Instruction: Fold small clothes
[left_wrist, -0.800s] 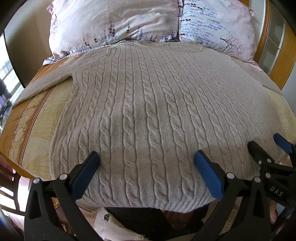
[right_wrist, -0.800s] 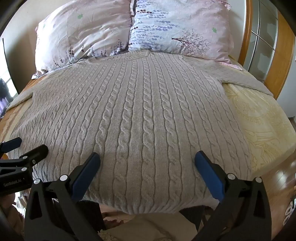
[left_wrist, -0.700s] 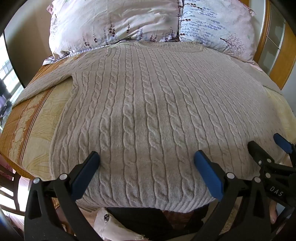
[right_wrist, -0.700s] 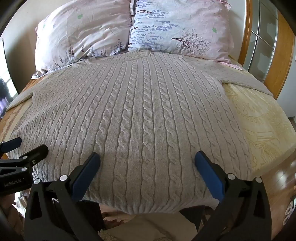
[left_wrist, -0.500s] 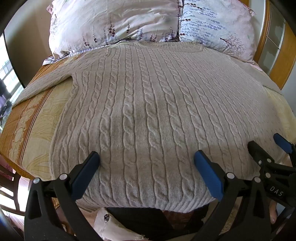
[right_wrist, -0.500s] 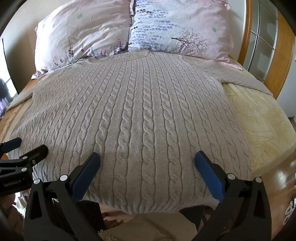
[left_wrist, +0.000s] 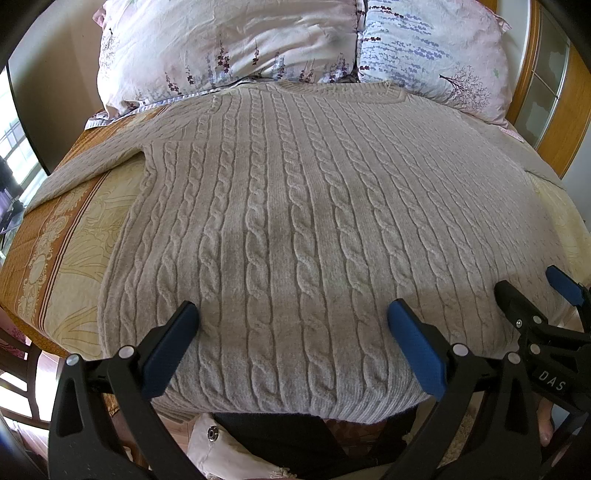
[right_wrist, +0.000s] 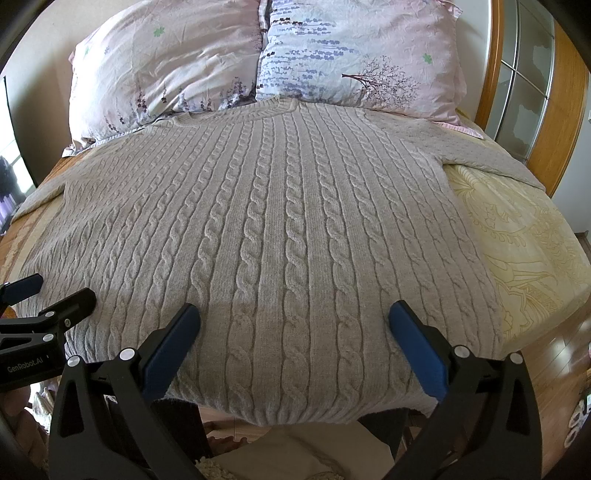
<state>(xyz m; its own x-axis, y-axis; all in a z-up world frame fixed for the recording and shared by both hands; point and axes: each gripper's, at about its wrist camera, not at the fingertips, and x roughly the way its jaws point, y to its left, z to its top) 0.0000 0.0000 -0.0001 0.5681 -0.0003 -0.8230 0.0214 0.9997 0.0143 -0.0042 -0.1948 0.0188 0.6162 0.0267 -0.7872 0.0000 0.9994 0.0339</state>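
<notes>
A beige cable-knit sweater (left_wrist: 295, 221) lies flat, front up, on the bed, collar toward the pillows and hem at the near edge; it also shows in the right wrist view (right_wrist: 288, 240). Its sleeves spread out to both sides. My left gripper (left_wrist: 291, 317) is open and empty, hovering over the hem on the left half. My right gripper (right_wrist: 295, 317) is open and empty over the hem on the right half. Each gripper shows at the edge of the other's view, the right (left_wrist: 532, 291) and the left (right_wrist: 55, 291).
Two floral pillows (left_wrist: 229, 48) (right_wrist: 354, 51) lean at the head of the bed. A yellow patterned bedspread (right_wrist: 524, 240) shows beside the sweater. A wooden headboard with glass panels (right_wrist: 535, 92) stands at the right. A wooden chair (left_wrist: 18, 369) is low on the left.
</notes>
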